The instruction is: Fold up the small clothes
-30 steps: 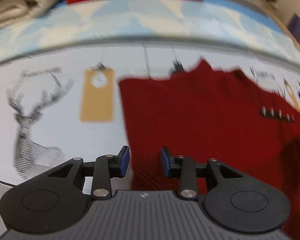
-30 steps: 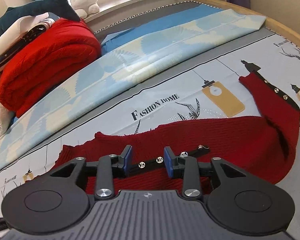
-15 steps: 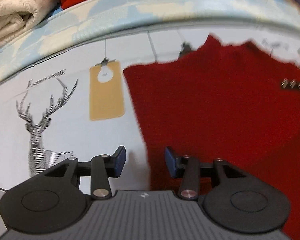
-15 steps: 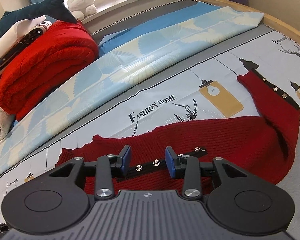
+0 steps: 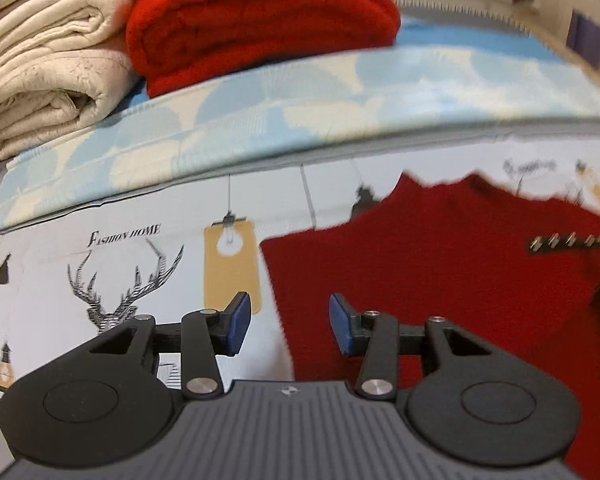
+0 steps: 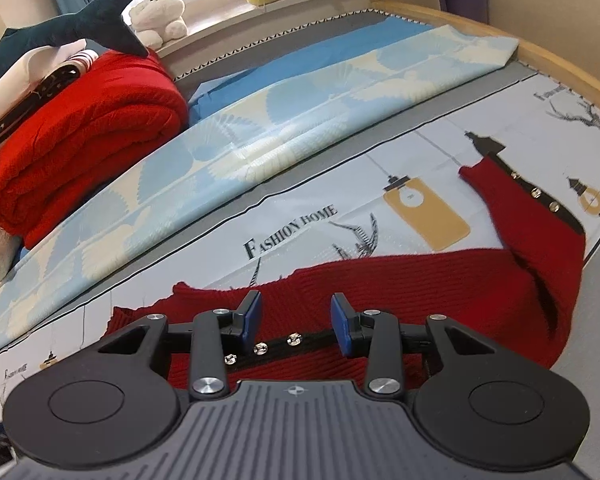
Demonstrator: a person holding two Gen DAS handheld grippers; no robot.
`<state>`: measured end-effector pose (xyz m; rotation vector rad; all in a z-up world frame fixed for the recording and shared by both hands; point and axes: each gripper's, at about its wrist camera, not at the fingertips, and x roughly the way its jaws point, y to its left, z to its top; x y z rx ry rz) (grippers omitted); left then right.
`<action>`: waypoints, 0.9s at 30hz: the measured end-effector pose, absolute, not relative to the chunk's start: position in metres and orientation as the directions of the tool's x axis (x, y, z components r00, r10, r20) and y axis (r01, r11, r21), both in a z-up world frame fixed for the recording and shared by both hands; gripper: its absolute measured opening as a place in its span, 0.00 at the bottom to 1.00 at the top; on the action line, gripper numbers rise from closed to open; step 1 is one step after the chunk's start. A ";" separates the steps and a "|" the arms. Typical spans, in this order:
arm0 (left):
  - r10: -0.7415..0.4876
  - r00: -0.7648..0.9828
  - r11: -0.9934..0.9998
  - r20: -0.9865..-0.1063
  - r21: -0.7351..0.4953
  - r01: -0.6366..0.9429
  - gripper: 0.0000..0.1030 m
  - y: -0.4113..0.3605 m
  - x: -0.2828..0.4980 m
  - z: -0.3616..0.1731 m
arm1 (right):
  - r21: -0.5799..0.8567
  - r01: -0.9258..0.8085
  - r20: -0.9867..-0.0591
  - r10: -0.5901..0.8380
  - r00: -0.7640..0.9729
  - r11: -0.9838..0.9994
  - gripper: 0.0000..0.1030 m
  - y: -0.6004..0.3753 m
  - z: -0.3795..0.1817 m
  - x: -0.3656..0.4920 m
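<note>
Right wrist: red garment (studded) under parted jaws.

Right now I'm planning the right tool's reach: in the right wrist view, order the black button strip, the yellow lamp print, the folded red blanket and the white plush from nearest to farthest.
1. Button strip: between the right tool's fingers, on the red garment.
2. Lamp print: ahead, slightly right.
3. Red blanket: far left.
4. White plush: on the windowsill, upper left.

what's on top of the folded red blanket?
A plush shark and folded white and striped cloth lie on the red blanket. What lies beneath the blanket is covered.
</note>
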<state>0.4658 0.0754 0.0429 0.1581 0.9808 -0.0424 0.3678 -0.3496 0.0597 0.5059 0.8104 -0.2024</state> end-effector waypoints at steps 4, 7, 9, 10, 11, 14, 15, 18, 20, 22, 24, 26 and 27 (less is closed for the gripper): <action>-0.017 0.558 0.994 -0.830 0.046 0.099 0.47 0.066 0.462 0.049 | 0.339 0.370 -0.733 -0.004 0.681 0.865 0.38 -0.362 0.063 0.364; -0.021 0.564 0.991 -0.825 0.059 0.124 0.47 0.052 0.453 0.048 | 0.335 0.369 -0.726 -0.012 0.688 0.867 0.38 -0.370 0.066 0.361; -0.032 0.567 0.990 -0.823 0.051 0.130 0.47 0.046 0.450 0.049 | 0.322 0.367 -0.721 -0.026 0.692 0.873 0.38 -0.373 0.068 0.359; -0.044 0.566 0.991 -0.823 0.038 0.132 0.47 0.045 0.448 0.049 | 0.317 0.367 -0.720 -0.030 0.693 0.875 0.38 -0.375 0.068 0.359; -0.059 0.564 0.991 -0.824 0.020 0.134 0.47 0.045 0.447 0.049 | 0.313 0.367 -0.719 -0.034 0.694 0.876 0.38 -0.377 0.068 0.359; -0.085 0.561 0.991 -0.823 -0.009 0.136 0.47 0.044 0.444 0.052 | 0.299 0.370 -0.715 -0.050 0.697 0.879 0.38 -0.389 0.068 0.358; -0.085 0.562 0.990 -0.823 -0.008 0.138 0.47 0.044 0.443 0.052 | 0.291 0.377 -0.713 -0.064 0.698 0.879 0.38 -0.397 0.068 0.358; -0.075 0.557 0.991 -0.827 0.000 0.134 0.47 0.046 0.443 0.051 | 0.278 0.425 -0.710 -0.114 0.695 0.861 0.38 -0.425 0.067 0.358; -0.073 0.553 0.991 -0.830 0.001 0.132 0.47 0.048 0.444 0.050 | 0.283 0.459 -0.708 -0.139 0.692 0.842 0.38 -0.446 0.064 0.357; -0.066 0.551 0.992 -0.832 0.005 0.126 0.47 0.051 0.446 0.050 | 0.294 0.486 -0.700 -0.162 0.696 0.823 0.32 -0.468 0.060 0.355; -0.063 0.552 0.993 -0.831 0.002 0.116 0.47 0.055 0.447 0.050 | 0.314 0.498 -0.692 -0.165 0.703 0.808 0.28 -0.486 0.054 0.352; -0.066 0.550 0.994 -0.832 -0.004 0.114 0.47 0.057 0.447 0.050 | 0.331 0.526 -0.692 -0.178 0.700 0.783 0.28 -0.504 0.047 0.349; -0.065 0.549 0.993 -0.833 -0.002 0.114 0.47 0.058 0.448 0.050 | 0.340 0.541 -0.693 -0.184 0.697 0.769 0.28 -0.512 0.043 0.349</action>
